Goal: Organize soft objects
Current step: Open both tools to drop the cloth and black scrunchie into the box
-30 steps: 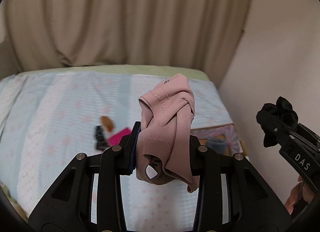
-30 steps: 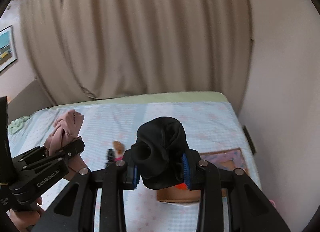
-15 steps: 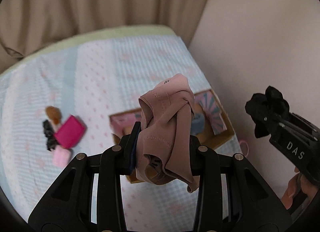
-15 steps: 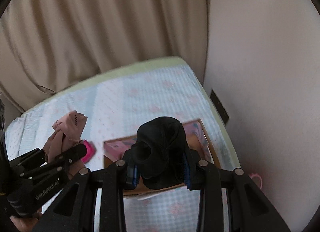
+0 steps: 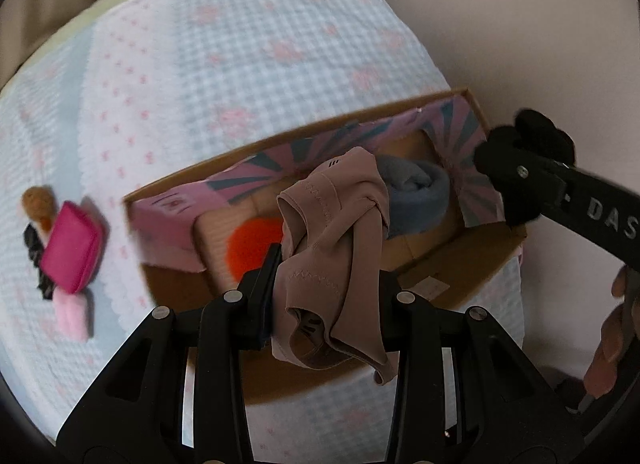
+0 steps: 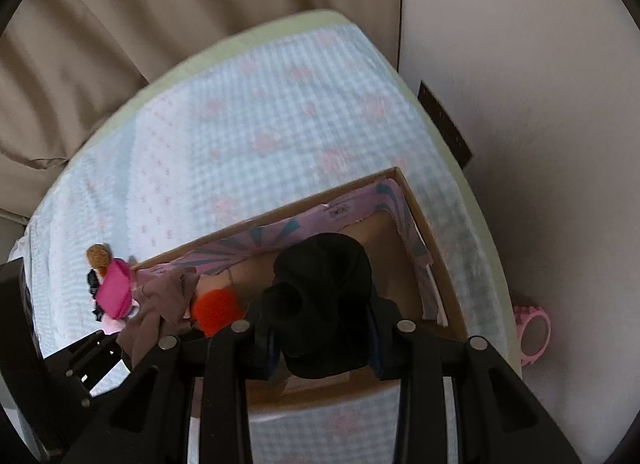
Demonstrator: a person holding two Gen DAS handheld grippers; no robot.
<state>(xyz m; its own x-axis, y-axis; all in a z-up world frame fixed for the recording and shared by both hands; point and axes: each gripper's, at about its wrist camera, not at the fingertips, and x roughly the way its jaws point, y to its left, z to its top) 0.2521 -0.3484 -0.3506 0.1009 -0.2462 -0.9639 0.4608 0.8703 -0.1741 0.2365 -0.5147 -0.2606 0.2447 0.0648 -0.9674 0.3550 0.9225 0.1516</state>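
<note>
A: The left gripper (image 5: 328, 284) is clamping a bunched mauve-pink garment (image 5: 340, 256), and the right gripper (image 6: 320, 324) is pinching a rolled black cloth bundle (image 6: 324, 300). Both are pointing steeply down over the cardboard box (image 5: 460, 264) on the bed (image 5: 240, 64).

B: How is the pink piece sitting in the jaws?

A: It is spilling out above and below the pads, with a stitched hem showing near the top and a loose loop hanging at the bottom. It looks thin, smooth and stretchy; I would judge it very light and limp, likely to unfurl once let go.

B: And the black one?

A: Thicker and matte, rolled into a lump with a round opening facing the camera. It is probably springy, so a hold across the middle of the roll seems best for keeping it rolled.

B: What is lying beyond the fingers?

A: Inside the box, just past the left tool's tips, a grey-blue fabric roll (image 5: 416, 192) and an orange fuzzy item (image 5: 252, 244) are resting on the cardboard floor, with pink-and-teal patterned paper lining the walls. Off to the left of the box, a magenta pouch (image 5: 72, 252) is lying on the bedcover among a few small items I cannot identify.

B: Any risk?

A: The dangling loop may be catching on the box rim.
</note>
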